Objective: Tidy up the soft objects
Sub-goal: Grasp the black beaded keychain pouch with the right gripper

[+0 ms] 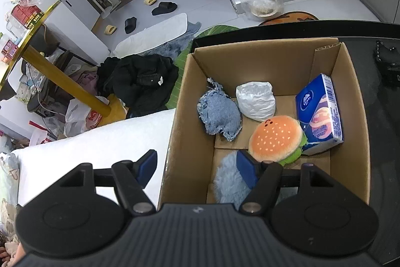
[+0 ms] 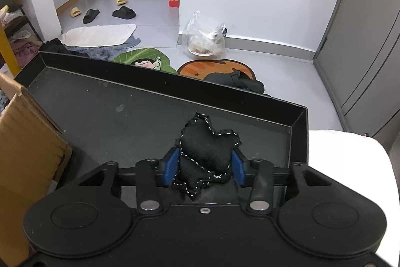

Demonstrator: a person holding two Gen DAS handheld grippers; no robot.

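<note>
Right gripper (image 2: 203, 167): blue pads pressed against both sides of the black stitched heart pillow (image 2: 208, 149), held over the black tray (image 2: 105, 101), right of the cardboard box (image 1: 355, 121). Left gripper (image 1: 197, 167): jaws wide apart, empty, straddling the box's left wall. Inside the box: denim pillow (image 1: 220, 116), burger plush (image 1: 276, 137), tissue pack (image 1: 321, 114).

A shallow black tray (image 2: 150, 101) with raised walls carries the things; an open cardboard box (image 1: 355, 116) stands on its left part; a black stitched plush (image 2: 207, 147) is on its bare floor toward the right, near the far wall.
</note>
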